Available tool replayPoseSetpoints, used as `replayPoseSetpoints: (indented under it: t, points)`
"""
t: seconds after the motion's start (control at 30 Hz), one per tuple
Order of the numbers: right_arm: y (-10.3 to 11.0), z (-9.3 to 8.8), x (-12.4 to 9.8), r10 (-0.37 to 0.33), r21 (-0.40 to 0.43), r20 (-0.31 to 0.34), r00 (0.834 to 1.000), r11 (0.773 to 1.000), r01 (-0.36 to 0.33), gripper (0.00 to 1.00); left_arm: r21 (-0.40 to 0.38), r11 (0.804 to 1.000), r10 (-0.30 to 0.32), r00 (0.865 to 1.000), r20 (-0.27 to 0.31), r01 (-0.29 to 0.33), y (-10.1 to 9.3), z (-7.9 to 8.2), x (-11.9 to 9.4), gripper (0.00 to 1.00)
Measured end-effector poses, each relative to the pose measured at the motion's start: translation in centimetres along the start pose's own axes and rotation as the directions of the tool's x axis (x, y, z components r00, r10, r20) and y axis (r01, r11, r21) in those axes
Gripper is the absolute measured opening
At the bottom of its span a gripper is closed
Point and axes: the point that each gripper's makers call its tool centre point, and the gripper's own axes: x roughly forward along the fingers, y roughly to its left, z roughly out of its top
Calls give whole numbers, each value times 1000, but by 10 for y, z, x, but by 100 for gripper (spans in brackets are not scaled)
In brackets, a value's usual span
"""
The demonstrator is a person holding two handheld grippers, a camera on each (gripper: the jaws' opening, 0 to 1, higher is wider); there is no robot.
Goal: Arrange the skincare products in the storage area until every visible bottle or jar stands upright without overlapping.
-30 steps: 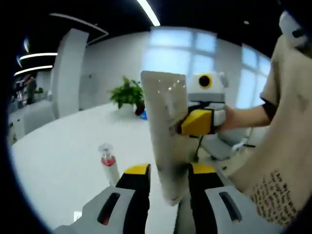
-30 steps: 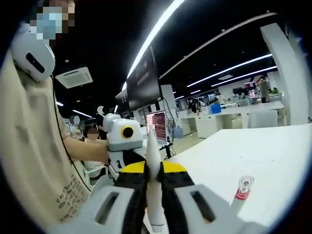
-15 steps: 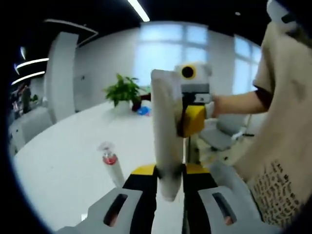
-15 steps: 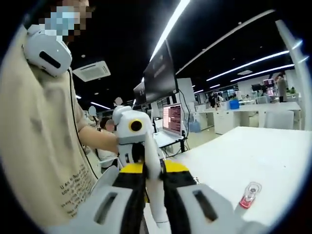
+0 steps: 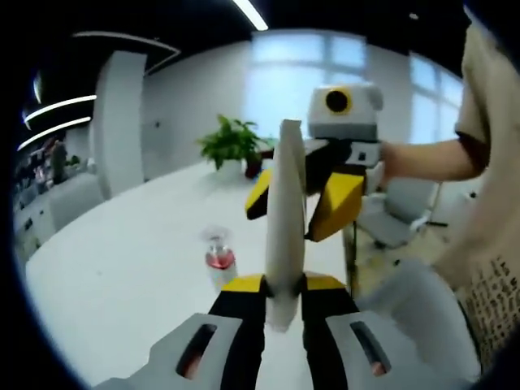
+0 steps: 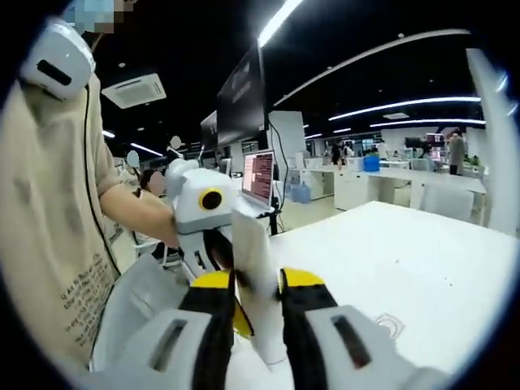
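Between left gripper [image 5: 283, 286] jaws, unlabelled tube [image 5: 286, 213].

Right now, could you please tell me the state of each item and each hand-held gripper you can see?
White tube: held off the table, crimped end up.
Left hand-held gripper: shut on the white tube.
Right hand-held gripper: open around the tube.
Small bottle: standing upright on the white table.

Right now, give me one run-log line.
left gripper: shut on white tube | right gripper: open around it | small bottle: standing on table
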Motion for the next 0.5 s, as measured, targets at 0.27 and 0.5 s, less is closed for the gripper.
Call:
replayPoseSetpoints:
  t: [0.27, 0.5]
  points:
    - [-31, -3, 10, -74, 2, 1, 997, 997, 74, 24, 28, 999, 16, 1000, 6, -16, 32, -1, 11, 11]
    - [-49, -19, 17, -123, -18, -51, 991, 992, 123, 25, 50, 999, 4, 1000, -30, -3, 51, -15, 22, 11]
